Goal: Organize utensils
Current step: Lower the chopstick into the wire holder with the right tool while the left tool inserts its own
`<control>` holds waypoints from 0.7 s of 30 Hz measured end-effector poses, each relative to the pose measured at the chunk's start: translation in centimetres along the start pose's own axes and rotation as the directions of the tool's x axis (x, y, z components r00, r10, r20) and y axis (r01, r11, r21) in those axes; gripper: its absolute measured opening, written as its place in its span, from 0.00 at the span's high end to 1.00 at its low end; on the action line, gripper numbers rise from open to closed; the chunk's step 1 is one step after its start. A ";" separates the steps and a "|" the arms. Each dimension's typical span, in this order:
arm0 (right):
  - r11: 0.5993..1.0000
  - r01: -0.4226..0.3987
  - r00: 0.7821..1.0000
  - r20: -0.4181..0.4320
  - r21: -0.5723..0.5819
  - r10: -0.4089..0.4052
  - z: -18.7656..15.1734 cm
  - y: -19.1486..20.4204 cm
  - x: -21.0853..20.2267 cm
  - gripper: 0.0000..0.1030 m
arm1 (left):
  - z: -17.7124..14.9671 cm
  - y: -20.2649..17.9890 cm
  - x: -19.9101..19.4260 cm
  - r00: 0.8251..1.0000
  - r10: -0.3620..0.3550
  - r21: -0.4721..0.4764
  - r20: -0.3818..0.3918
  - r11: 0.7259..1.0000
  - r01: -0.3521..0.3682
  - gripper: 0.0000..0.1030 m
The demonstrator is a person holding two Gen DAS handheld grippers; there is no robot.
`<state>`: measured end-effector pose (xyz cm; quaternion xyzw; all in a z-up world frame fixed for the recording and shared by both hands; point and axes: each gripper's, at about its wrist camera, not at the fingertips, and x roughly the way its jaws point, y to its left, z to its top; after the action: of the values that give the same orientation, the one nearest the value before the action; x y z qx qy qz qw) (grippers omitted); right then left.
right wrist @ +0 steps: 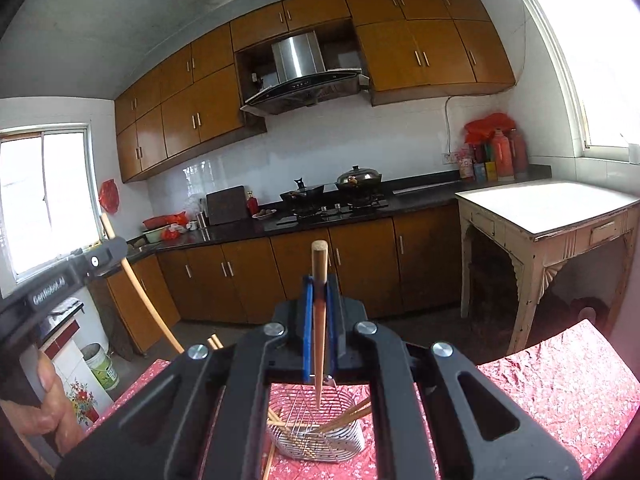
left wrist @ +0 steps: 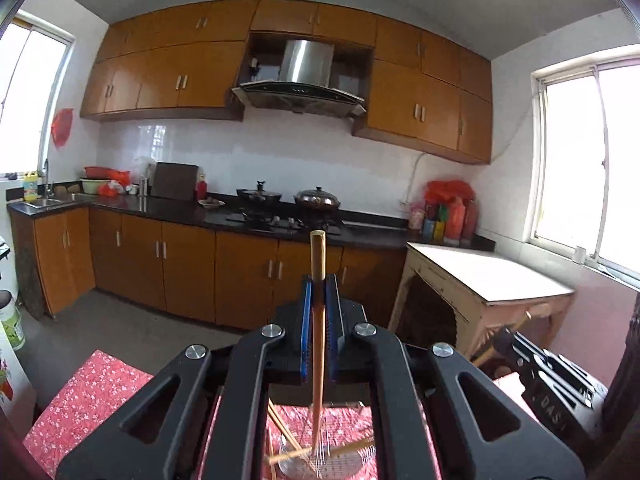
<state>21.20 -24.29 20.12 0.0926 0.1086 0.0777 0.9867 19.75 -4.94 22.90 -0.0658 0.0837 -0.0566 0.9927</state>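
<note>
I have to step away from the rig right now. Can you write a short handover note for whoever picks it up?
Left gripper: shut on a chopstick, held upright above the wire basket.
Right gripper: shut on a second chopstick, its tip hanging over the same basket.
The basket stands on the red floral cloth.
Done: several chopsticks already lean inside the basket.
Left: lower both held chopsticks in and release. One more seems to lie outside, by the basket's left side.
</note>
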 end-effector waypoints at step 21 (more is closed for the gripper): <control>1.000 0.014 0.985 -0.171 0.024 -0.010 -5.0 -1.2 8.8 0.93 | -5.9 1.2 8.4 0.981 0.021 -0.035 -0.191 0.999 -0.028 0.94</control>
<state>28.73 -23.07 13.27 0.0974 0.1946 0.0779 0.9729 27.11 -5.47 15.59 -0.0777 0.1802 -0.0488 0.9793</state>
